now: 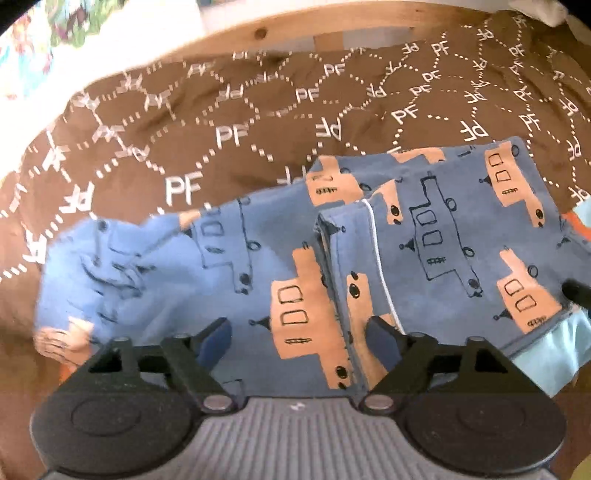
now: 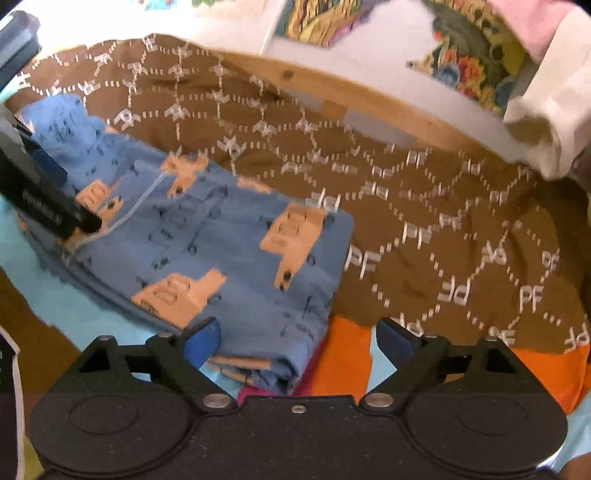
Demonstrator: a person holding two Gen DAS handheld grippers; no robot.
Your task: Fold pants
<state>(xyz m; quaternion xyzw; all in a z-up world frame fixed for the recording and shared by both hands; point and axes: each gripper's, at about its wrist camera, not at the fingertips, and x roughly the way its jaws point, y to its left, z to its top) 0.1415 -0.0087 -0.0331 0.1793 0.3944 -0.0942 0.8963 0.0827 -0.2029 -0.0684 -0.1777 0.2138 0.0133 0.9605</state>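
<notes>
Left gripper (image 1: 297,345) nearest, fingers spread wide over the pants (image 1: 424,243), nothing pinched. Right gripper (image 2: 297,341) likewise wide apart, empty, at the pants' near corner. Blue pants with orange truck print lie folded on a brown patterned blanket (image 1: 229,110), wooden frame (image 1: 295,26) behind.

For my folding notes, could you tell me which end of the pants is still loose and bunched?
The plain, rumpled end of the pants, at the left of the left wrist view; the other end lies folded flat.

Blurred bunched end of pants (image 1: 110,266)
</notes>
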